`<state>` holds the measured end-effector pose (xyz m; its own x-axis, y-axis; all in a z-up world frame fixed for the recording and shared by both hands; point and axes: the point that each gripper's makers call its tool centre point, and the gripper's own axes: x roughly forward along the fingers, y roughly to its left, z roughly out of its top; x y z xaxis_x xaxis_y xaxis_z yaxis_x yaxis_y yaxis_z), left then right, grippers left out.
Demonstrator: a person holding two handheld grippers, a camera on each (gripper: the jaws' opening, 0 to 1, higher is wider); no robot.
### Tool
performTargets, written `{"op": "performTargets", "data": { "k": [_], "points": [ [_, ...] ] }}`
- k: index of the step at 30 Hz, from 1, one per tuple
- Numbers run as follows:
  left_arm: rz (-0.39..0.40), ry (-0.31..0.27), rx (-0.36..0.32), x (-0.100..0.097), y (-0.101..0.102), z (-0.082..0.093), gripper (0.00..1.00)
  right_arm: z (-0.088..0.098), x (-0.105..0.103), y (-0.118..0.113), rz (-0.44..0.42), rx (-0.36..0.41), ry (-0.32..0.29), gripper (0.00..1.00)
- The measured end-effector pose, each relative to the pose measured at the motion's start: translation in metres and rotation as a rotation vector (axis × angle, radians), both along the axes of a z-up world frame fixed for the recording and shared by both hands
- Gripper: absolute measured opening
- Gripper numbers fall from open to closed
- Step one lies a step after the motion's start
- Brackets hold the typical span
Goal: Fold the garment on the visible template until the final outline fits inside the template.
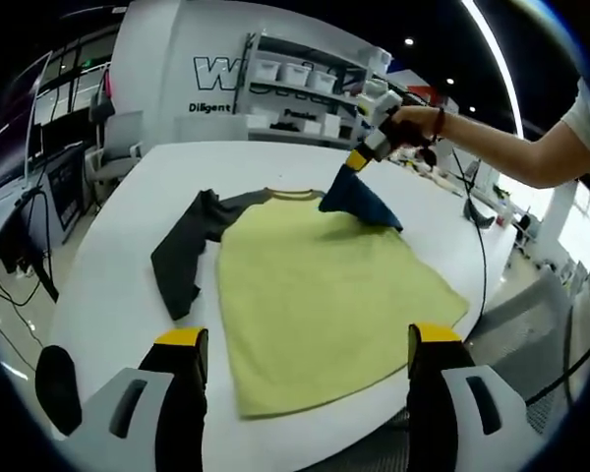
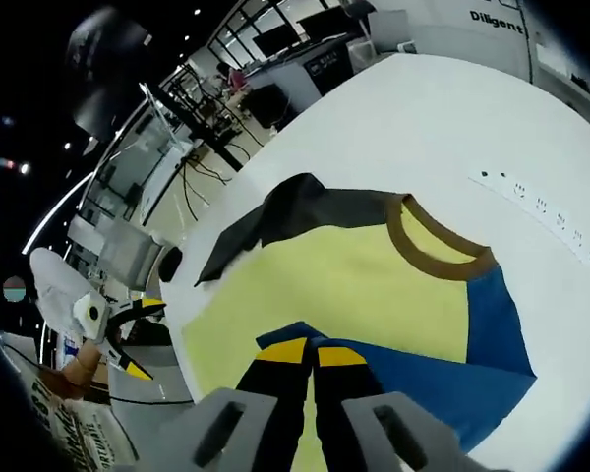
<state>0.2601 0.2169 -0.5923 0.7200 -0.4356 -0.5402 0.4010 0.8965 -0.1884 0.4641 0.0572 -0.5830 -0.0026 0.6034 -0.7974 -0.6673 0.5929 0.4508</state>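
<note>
A yellow T-shirt [image 1: 315, 295] lies flat on the white table [image 1: 108, 295], collar toward the far edge, hem toward the left gripper [image 1: 305, 349], whose jaws stand apart. The right gripper [image 2: 312, 351], jaws clenched, pinches the blue sleeve [image 2: 442, 379] over the shirt's body.

Your garment [image 1: 320, 295] has a pale yellow body, one dark grey sleeve [image 1: 182, 251], one blue sleeve [image 2: 472, 359] and a brown collar band [image 2: 428, 251]. The table [image 1: 128, 226] under it is white. Both your grippers, left gripper [image 1: 310, 369] and right gripper [image 2: 310, 359], have black jaws tipped yellow.
</note>
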Motion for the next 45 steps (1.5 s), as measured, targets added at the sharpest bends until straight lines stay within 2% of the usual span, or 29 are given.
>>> {"op": "performTargets", "data": {
  "k": [6,15,25,27,31,36,39,41,42,44,45],
  "points": [
    [0.012,-0.012,-0.002,0.002,0.003,0.001,0.84,-0.022,0.004,0.015,0.034,-0.053,0.026,0.0],
    [0.009,-0.007,0.015,0.004,0.007,-0.006,0.83,-0.052,0.015,0.028,0.032,-0.113,0.064,0.0],
    [0.016,-0.006,0.013,0.005,0.008,-0.007,0.83,-0.081,0.036,0.026,0.017,-0.184,0.055,0.0],
    [0.014,-0.002,0.013,0.005,0.008,-0.009,0.82,-0.086,0.047,0.025,-0.011,-0.198,0.021,0.0],
    [0.014,-0.001,0.012,0.004,0.007,-0.009,0.82,-0.087,0.058,0.027,-0.048,-0.184,-0.01,0.0],
    [0.014,-0.002,0.014,0.004,0.008,-0.009,0.81,-0.088,0.073,0.032,-0.127,-0.123,-0.074,0.0],
    [0.017,-0.004,0.013,0.005,0.008,-0.009,0.82,-0.078,0.085,0.036,-0.195,-0.044,-0.141,0.1],
    [0.017,-0.005,0.013,0.005,0.008,-0.009,0.82,-0.076,0.086,0.035,-0.207,-0.039,-0.149,0.15],
    [0.019,-0.009,0.016,0.005,0.008,-0.009,0.82,-0.068,0.091,0.036,-0.22,-0.015,-0.207,0.18],
    [0.023,-0.013,0.022,0.005,0.009,-0.008,0.83,-0.061,0.09,0.036,-0.229,-0.003,-0.234,0.26],
    [0.024,-0.013,0.022,0.006,0.009,-0.008,0.83,-0.053,0.09,0.038,-0.22,0.024,-0.287,0.28]
  ]
}}
